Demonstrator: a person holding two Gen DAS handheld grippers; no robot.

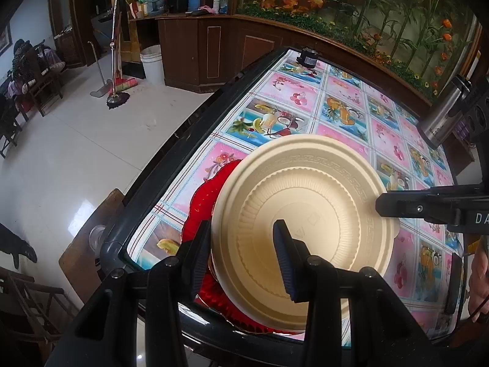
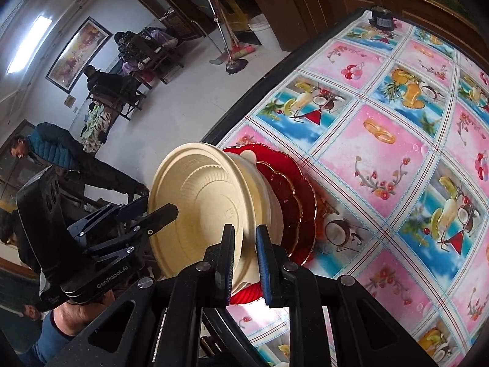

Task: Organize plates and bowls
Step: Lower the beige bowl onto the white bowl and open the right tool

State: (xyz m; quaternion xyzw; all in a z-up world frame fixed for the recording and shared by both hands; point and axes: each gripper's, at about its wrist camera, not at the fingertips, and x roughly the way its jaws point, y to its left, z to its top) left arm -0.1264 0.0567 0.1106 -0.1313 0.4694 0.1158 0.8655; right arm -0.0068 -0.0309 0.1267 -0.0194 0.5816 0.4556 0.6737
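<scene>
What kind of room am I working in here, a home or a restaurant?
Probably a home's living and dining room: a table under a fruit-print cloth, wooden cabinets crowded with bottles, and a broom and mop standing on the tiled floor.

Two cream bowls (image 2: 201, 205), two red plates (image 2: 293, 202)

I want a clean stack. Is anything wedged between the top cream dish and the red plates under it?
Only more cream dishware sits between the top cream dish and the red plates; nothing stray shows. The left claw and right claw both grip its rim.
</scene>
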